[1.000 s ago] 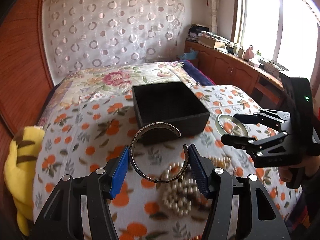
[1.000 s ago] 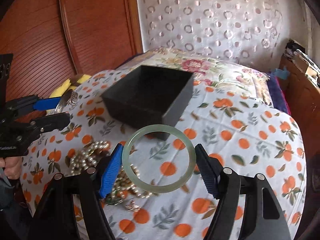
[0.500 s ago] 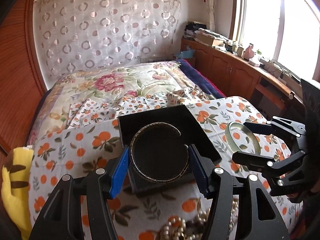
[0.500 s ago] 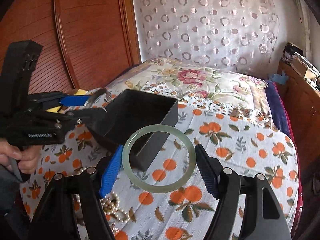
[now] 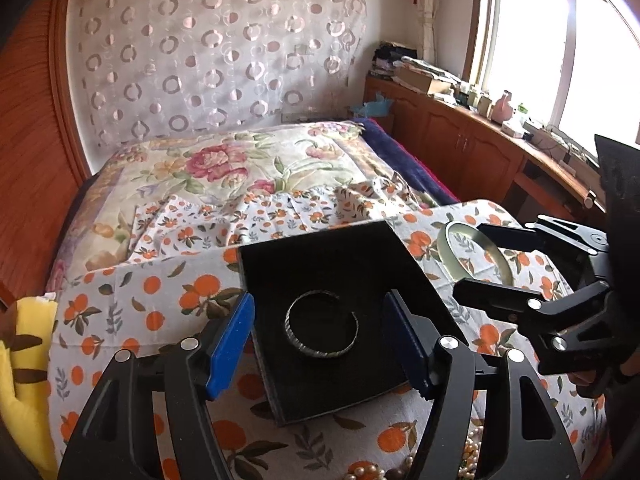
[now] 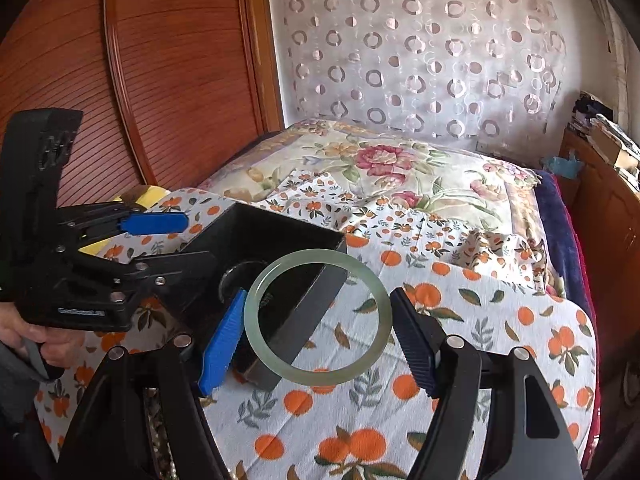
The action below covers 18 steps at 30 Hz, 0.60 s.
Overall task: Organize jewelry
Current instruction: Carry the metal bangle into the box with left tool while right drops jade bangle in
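A black open box [image 5: 280, 280] sits on the orange-patterned cloth on the bed. A silver open cuff bracelet [image 5: 320, 354] lies on the box floor. My left gripper [image 5: 322, 338] hovers over the box, open and empty, its blue pads wide of the cuff. My right gripper [image 6: 318, 332] is shut on a pale green jade bangle [image 6: 378, 300] and holds it just right of the box [image 6: 304, 316]. The bangle [image 5: 450, 258] and right gripper also show in the left wrist view at right. The left gripper [image 6: 160, 240] shows over the box in the right wrist view.
A pile of pearl strands [image 5: 472, 454] lies on the cloth near the front. A yellow plush toy [image 5: 24, 360] lies at the left bed edge. A wooden headboard [image 6: 160, 80] stands left, a wooden cabinet [image 5: 480, 152] with clutter right under the window.
My left gripper moved over the box, opened and let go of the silver cuff, which now lies in the box. My right gripper kept the jade bangle and came closer to the box.
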### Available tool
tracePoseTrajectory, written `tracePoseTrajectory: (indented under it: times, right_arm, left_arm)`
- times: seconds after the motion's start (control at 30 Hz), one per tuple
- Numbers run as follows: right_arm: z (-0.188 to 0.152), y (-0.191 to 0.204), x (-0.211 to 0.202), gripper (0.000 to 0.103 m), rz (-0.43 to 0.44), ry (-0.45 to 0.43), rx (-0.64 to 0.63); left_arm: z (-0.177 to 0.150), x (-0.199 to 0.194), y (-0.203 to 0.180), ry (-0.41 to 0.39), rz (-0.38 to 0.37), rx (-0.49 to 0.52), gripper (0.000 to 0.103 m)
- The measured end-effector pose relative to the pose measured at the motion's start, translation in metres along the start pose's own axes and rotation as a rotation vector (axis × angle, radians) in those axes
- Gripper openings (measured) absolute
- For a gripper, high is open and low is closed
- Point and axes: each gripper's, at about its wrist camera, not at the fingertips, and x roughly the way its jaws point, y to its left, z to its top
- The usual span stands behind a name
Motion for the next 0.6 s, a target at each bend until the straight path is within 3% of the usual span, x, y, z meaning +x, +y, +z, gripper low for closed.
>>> tracePoseTrajectory:
  times: [0.3,0.6]
  right_arm:
    - [0.015,0.019,0.017,0.074,0.040,-0.018,-0.055]
    - [0.012,0.048,0.050,0.075,0.089,0.064,-0.110]
  left_arm:
    - [-0.010,-0.020,0.030,-0.016,0.062,-0.045,0.066]
    - [-0.030,-0.034,0.047,-0.004,0.092,-0.086,0.066]
